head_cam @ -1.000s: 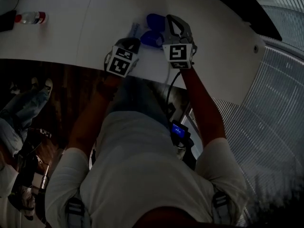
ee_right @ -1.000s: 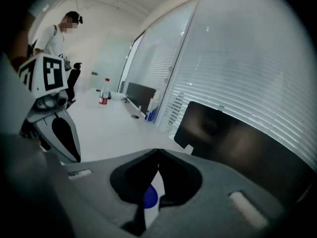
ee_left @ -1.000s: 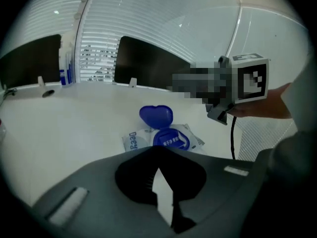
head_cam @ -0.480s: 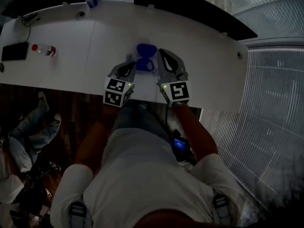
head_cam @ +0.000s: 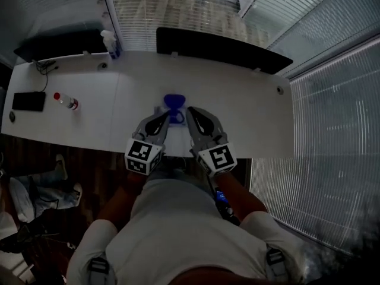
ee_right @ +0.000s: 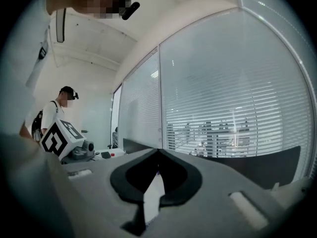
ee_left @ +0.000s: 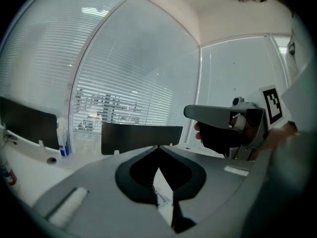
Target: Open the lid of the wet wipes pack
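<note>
The wet wipes pack (head_cam: 162, 110) lies pale on the white table (head_cam: 249, 117), near the front edge. Its blue lid part (head_cam: 174, 102) shows at the far end; whether the lid is open I cannot tell. My left gripper (head_cam: 167, 117) points at the pack from the near left, and my right gripper (head_cam: 190, 110) from the near right. Both sit side by side just short of it. In the left gripper view the left gripper (ee_left: 158, 147) has its jaws meeting at the tips. The right gripper (ee_right: 158, 150) looks the same in its own view. Neither holds anything.
A small bottle with a red cap (head_cam: 65, 101) and a black phone (head_cam: 28, 101) lie at the table's left end. A spray bottle (head_cam: 109, 43) and a dark panel (head_cam: 219, 51) stand along the far edge. Blinds cover the windows behind. A person (ee_right: 54, 114) stands in the background.
The head view has swung up and brightened and now takes in the whole table. Both grippers have drawn back toward the near edge and sit closer together before the pack.
</note>
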`<state>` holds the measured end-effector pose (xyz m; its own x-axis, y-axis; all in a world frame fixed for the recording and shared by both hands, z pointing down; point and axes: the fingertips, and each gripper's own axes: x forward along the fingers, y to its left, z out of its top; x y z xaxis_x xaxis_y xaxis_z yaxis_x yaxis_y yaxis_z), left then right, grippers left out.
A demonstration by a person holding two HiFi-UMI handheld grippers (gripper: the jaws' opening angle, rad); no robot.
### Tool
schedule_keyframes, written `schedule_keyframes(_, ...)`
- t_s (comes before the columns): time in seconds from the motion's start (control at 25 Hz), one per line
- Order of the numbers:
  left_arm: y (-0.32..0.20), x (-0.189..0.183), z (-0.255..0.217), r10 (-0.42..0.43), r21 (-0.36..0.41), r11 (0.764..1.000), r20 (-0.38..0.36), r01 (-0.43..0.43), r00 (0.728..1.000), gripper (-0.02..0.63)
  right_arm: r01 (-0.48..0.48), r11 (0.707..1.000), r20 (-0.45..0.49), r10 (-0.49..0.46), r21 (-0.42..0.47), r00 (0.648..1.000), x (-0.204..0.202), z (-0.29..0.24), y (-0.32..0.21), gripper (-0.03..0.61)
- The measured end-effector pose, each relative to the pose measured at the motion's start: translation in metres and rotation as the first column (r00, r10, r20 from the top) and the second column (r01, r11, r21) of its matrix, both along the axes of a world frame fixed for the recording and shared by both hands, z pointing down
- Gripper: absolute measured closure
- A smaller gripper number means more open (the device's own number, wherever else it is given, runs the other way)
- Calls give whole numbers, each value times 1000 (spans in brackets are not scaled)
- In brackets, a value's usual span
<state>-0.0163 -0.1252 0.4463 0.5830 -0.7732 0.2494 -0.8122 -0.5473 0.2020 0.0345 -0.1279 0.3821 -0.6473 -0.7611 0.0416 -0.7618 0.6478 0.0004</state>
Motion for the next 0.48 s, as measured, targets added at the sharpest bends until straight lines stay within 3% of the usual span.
schedule_keyframes(0.16,24,12,-30,28,36,999,-39,-26,999,611,3,1000,42,-4,20,999,2,-25,29,577)
schedule_keyframes(0.48,65,29,-60,91,99,992,-95,-81,991,611,10,1000,137,-7,-20,991,16,-35,72,577)
